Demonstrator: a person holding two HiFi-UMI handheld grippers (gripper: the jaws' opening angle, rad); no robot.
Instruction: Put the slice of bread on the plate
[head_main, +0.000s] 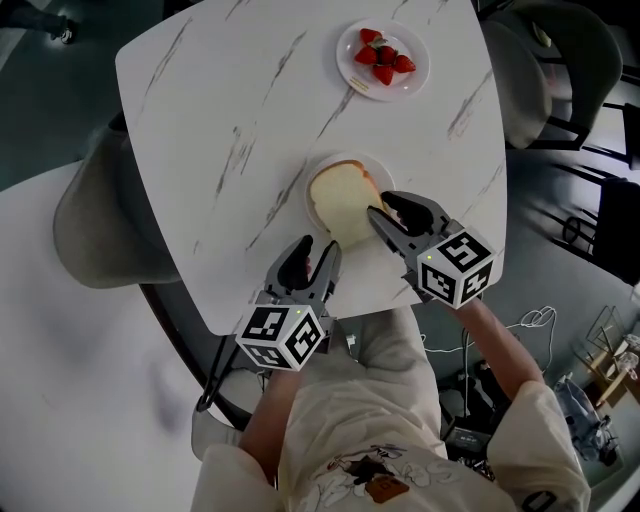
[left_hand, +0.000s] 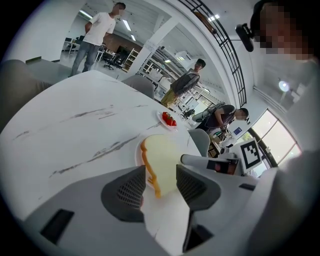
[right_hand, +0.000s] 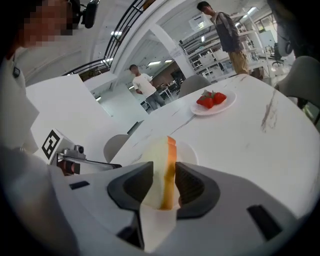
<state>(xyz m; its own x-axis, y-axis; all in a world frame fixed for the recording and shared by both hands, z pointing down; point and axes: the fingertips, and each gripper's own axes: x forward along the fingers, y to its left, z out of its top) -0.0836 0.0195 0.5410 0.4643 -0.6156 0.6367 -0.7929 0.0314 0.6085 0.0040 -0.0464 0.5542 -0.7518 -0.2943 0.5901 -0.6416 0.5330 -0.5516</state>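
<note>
The slice of bread (head_main: 340, 200) lies on the white plate (head_main: 384, 172), toward the near edge of the counter (head_main: 230, 110). The right gripper (head_main: 378, 205) reaches it from 4 o'clock. Its jaws stand moderately apart with the slice's crust edge between them, the pads close beside its two faces but not squeezing. The left gripper (head_main: 315, 250) sits at 7 o'clock of the plate, just off its rim, jaws moderately open and holding nothing. A second plate (head_main: 350, 70) of strawberries (head_main: 384, 58) lies at 1 o'clock, well apart.
</note>
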